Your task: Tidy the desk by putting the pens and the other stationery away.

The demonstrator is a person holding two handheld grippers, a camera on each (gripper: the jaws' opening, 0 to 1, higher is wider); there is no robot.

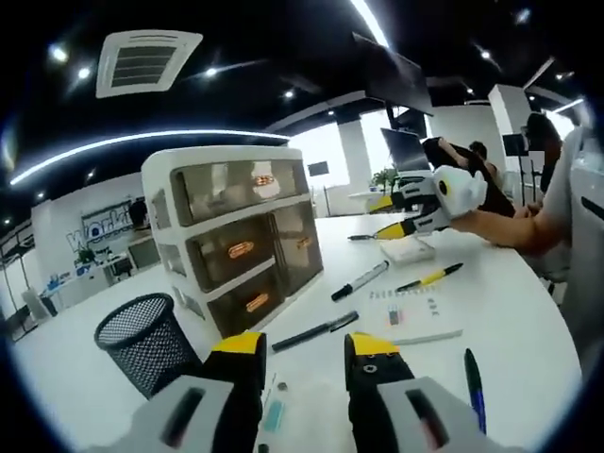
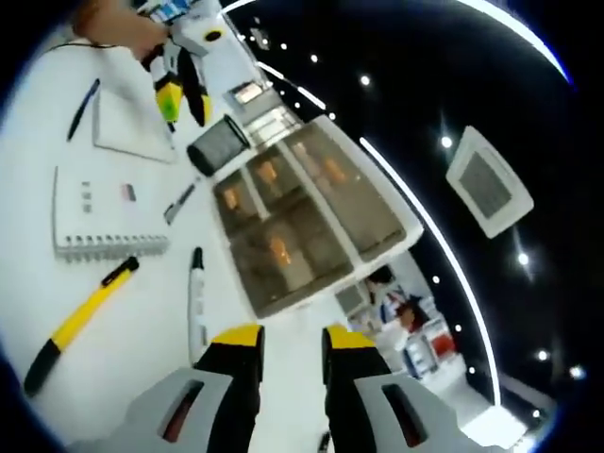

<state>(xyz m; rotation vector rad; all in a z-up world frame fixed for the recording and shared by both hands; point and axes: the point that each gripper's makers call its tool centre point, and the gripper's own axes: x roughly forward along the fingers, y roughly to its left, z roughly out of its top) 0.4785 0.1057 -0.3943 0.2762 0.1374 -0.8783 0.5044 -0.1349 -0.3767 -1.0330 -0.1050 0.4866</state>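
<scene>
Pens are lying scattered across the white table [image 1: 528, 330], none of them yet put away. In the left gripper view, the left claw [image 1: 307, 354] is hovering above the table with its jaws parted and holding nothing. Just beyond its tips, a black pen [image 1: 316, 332] is lying with its long axis running from 8 o'clock to 2 o'clock. Farther off, a black-capped marker [image 1: 360, 280] is pointing the same way, and a yellow-and-black pen [image 1: 429, 277] at 2 o'clock is lying nearly parallel to it. A blue pen [image 1: 474, 385] at 4 o'clock is running almost straight toward the camera. A black mesh pen cup [image 1: 146, 342] is standing at 9 o'clock, just in front of a three-drawer organiser [image 1: 241, 236] with smoky fronts. A sheet with small coloured items [image 1: 406, 310] is lying near the pens.

This view is also showing the right claw [image 1: 389, 219] at 1 o'clock, gripped in a person's hand above the table, jaws apart and empty.

The right gripper view, heavily rolled, is showing the same claw's [image 2: 291, 351] open jaws from behind. It is giving a clearer look at a spiral notebook [image 2: 104, 212] at 10 o'clock. The yellow pen [image 2: 80, 323] is lying at 8 o'clock, the marker [image 2: 196, 304] standing almost vertical in the picture beside the left jaw.
</scene>
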